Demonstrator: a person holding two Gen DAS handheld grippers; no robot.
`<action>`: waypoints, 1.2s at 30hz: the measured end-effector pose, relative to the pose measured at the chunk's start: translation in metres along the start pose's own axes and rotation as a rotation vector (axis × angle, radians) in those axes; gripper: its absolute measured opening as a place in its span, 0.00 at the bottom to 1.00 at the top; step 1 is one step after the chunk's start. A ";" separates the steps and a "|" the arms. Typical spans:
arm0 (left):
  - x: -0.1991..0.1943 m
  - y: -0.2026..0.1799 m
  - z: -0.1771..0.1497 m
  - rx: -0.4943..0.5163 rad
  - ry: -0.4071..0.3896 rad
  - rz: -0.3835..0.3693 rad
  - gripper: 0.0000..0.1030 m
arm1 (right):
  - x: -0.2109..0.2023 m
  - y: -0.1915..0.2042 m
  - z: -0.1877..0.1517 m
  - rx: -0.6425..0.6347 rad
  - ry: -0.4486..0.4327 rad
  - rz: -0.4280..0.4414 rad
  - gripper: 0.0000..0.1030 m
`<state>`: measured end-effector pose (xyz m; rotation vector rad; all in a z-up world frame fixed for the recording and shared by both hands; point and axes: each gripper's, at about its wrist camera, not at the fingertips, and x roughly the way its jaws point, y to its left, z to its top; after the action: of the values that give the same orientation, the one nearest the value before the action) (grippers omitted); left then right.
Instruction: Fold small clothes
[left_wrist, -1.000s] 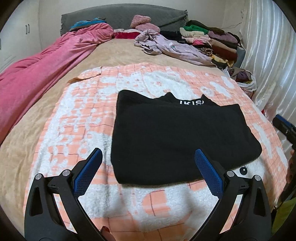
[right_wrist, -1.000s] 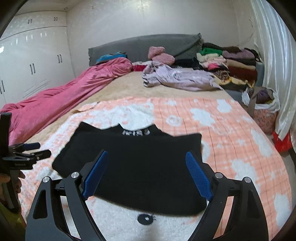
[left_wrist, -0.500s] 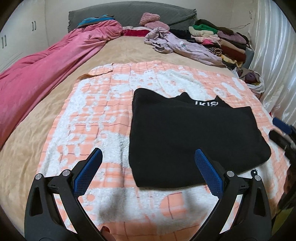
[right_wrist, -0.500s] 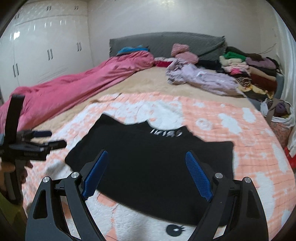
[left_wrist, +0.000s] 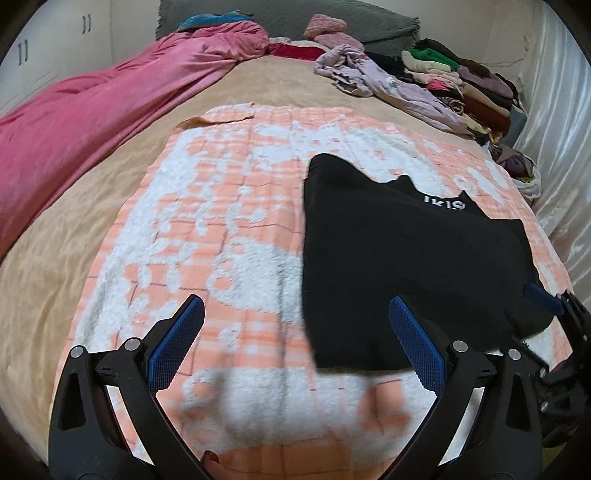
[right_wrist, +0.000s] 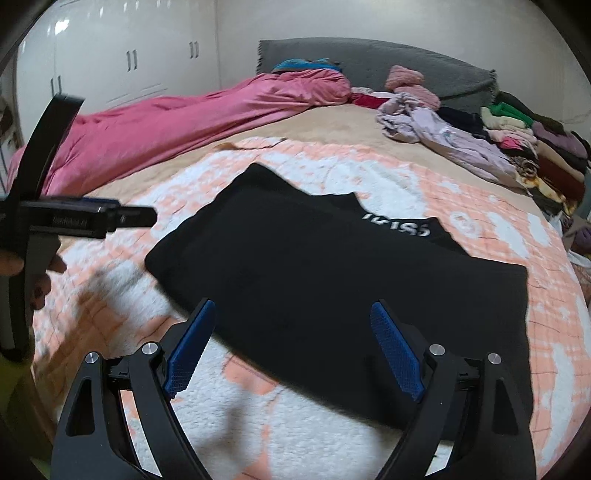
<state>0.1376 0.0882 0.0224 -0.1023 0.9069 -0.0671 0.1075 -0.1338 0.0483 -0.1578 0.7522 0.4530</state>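
Black garment (left_wrist: 402, 254), folded over flat, lies on the orange-and-white checked blanket (left_wrist: 207, 206) spread over the near part of the bed; white letters show at its neckline. In the left wrist view it sits to the right of the left gripper (left_wrist: 295, 345), whose jaws stand wide apart over bare blanket, only the right blue pad overlapping the cloth's near edge, nothing held. That view alone shows the right gripper's blue tip (left_wrist: 543, 299) at the garment's right corner. The right wrist view puts the garment straight ahead, its near edge between the wide-spread jaws of the right gripper (right_wrist: 293, 349), which grip nothing. Only this view shows the left gripper from the side, at the left edge, with the hand (right_wrist: 35, 273) on its handle, and the white wardrobe (right_wrist: 122, 62) behind. Both views show the pink quilt (left_wrist: 92, 114), a crumpled lilac garment (right_wrist: 447, 136), the stack of folded clothes (right_wrist: 532, 144) and the grey headboard (right_wrist: 373, 61).
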 end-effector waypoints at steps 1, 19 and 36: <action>0.000 0.005 -0.001 -0.012 0.003 0.000 0.91 | 0.002 0.004 -0.001 -0.005 0.004 0.012 0.82; 0.021 0.054 0.013 -0.158 0.066 -0.059 0.91 | 0.048 0.067 -0.009 -0.253 0.069 0.056 0.82; 0.109 0.016 0.073 -0.206 0.203 -0.259 0.91 | 0.086 0.093 -0.012 -0.423 0.054 -0.114 0.59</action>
<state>0.2629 0.0976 -0.0201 -0.4102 1.0986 -0.2282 0.1130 -0.0256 -0.0180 -0.6071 0.6884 0.4966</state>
